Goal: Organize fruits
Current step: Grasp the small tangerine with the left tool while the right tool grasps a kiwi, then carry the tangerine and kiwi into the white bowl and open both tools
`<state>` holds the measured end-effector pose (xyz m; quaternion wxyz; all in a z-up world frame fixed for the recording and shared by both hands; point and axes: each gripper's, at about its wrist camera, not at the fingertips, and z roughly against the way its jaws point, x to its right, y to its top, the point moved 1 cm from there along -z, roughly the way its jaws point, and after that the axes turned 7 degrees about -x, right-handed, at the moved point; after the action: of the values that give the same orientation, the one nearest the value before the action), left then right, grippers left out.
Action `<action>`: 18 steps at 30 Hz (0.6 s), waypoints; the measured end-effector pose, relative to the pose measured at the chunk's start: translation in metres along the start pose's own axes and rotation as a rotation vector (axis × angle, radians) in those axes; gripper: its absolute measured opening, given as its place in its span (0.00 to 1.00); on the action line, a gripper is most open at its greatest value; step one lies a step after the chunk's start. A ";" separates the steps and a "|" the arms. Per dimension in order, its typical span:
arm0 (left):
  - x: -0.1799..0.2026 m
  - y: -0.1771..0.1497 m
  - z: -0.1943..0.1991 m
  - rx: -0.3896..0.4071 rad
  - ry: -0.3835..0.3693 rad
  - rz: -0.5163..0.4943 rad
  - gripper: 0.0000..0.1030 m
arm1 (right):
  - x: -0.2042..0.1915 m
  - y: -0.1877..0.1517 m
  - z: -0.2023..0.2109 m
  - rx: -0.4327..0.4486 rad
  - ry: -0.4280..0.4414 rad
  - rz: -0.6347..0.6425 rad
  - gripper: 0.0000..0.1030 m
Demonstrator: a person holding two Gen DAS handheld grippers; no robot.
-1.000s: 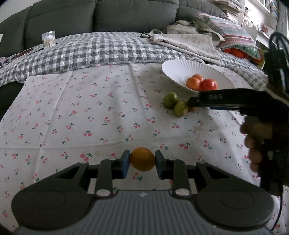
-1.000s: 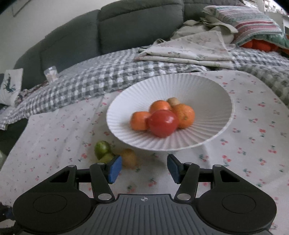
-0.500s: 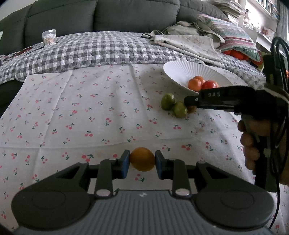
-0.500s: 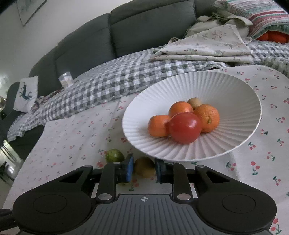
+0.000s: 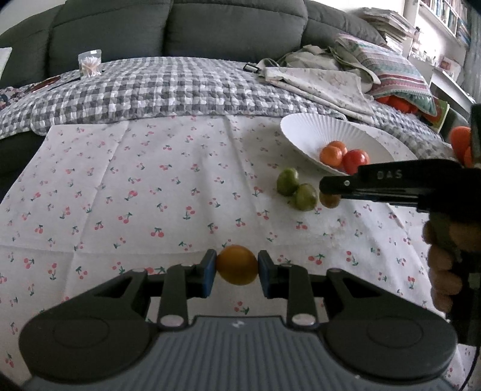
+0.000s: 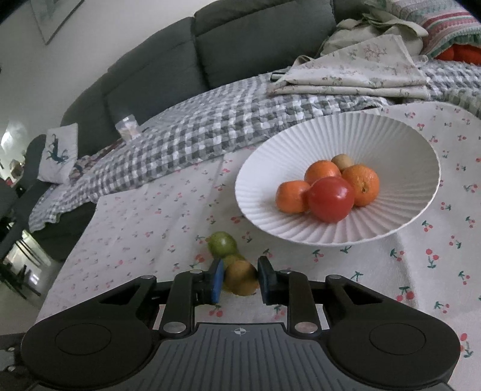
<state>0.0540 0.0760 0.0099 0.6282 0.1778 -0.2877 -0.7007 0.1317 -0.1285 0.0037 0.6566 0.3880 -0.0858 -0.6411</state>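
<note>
My left gripper [image 5: 237,267] is shut on a small orange fruit [image 5: 237,264], held just above the cherry-print cloth. My right gripper [image 6: 240,278] is shut on a brownish-yellow fruit [image 6: 240,277]; from the left wrist view it shows as a black arm [image 5: 390,183] with that fruit [image 5: 329,200] at its tip. Two green fruits [image 5: 288,181] [image 5: 305,196] lie on the cloth right beside it. The white ribbed bowl [image 6: 390,144] holds several oranges [image 6: 360,185] and a red tomato [image 6: 330,199].
A grey checked blanket [image 5: 156,90] and folded floral cloths [image 6: 354,69] lie behind the cloth, against a dark sofa [image 5: 180,27]. A small clear cup [image 5: 89,62] stands on the blanket at the far left. A hand [image 5: 445,270] grips the right tool.
The right gripper went from open beside the brownish fruit to shut on it and tipped its view upward. The left gripper stayed still, holding the orange fruit.
</note>
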 end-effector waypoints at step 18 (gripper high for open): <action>0.023 0.025 0.014 0.046 0.006 -0.021 0.27 | -0.018 0.012 0.067 0.028 0.060 0.052 0.23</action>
<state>0.0614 0.0543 0.0387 0.6175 0.1974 -0.2998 -0.6998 0.0972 -0.1409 0.0641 0.6697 0.4139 -0.0852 -0.6107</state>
